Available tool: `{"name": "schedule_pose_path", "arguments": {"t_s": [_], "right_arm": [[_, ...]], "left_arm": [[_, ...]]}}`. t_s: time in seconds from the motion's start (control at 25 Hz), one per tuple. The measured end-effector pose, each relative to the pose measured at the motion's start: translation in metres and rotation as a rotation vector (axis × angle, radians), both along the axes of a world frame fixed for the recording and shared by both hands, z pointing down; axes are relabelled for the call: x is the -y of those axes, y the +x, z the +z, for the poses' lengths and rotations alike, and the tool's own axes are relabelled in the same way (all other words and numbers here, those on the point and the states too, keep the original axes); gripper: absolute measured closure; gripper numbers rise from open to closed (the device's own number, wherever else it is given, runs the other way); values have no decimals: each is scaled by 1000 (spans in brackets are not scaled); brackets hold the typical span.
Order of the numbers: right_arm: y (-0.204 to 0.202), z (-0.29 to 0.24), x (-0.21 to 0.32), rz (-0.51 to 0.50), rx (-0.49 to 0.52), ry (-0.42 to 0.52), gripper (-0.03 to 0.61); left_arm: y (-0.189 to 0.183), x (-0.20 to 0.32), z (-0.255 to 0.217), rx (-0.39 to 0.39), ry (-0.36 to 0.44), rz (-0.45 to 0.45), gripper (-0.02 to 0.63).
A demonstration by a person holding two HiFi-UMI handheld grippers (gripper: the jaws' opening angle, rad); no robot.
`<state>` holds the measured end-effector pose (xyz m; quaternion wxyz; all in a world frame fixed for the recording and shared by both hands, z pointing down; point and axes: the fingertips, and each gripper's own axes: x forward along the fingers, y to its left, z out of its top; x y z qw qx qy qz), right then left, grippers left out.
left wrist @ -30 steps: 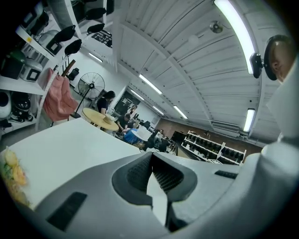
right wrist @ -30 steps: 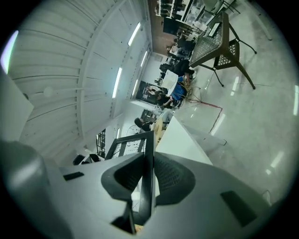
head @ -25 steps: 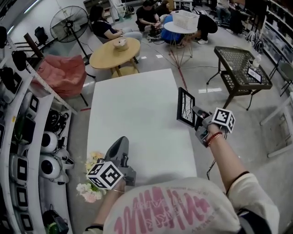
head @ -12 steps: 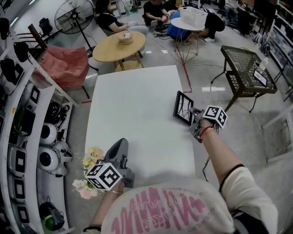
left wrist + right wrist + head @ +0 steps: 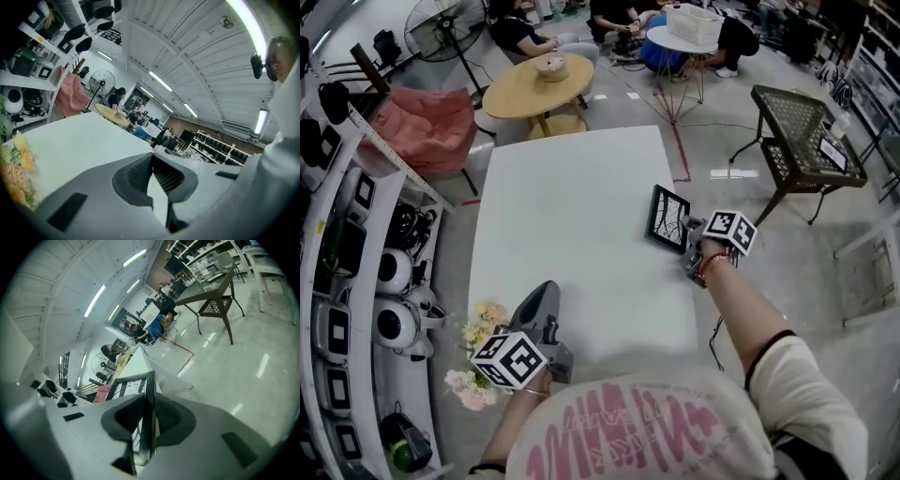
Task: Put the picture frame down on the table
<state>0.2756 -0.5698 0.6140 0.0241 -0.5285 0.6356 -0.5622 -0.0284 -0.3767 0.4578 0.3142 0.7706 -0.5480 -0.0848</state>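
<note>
A black picture frame (image 5: 667, 217) with a white, dark-lined print is at the right edge of the white table (image 5: 572, 206), tilted back. My right gripper (image 5: 688, 234) is shut on its near edge. In the right gripper view the frame (image 5: 136, 383) runs up between the two pads. I cannot tell whether its lower edge touches the tabletop. My left gripper (image 5: 546, 295) hovers over the table's near left corner. It is shut, with nothing between its jaws (image 5: 151, 159).
A bunch of pale flowers (image 5: 476, 330) lies at the table's near left corner. Shelves with appliances (image 5: 356, 272) line the left side. Beyond the table stand a round wooden table (image 5: 534, 89), a pink-draped chair (image 5: 422, 136) and seated people. A dark mesh table (image 5: 802, 127) is at the right.
The right gripper has brought the frame in from beside the table to over its right edge, lower and tilted further back. The left gripper has hardly moved.
</note>
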Motion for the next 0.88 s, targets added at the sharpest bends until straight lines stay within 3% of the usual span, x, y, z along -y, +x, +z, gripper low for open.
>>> {"name": "schedule_pose_path", "arguments": {"t_s": [0.88], "right_arm": [[-8,12,-10,-58,-158,-27,502]], "left_arm": [[-2,1,7,-3,-7,22,611]]}}
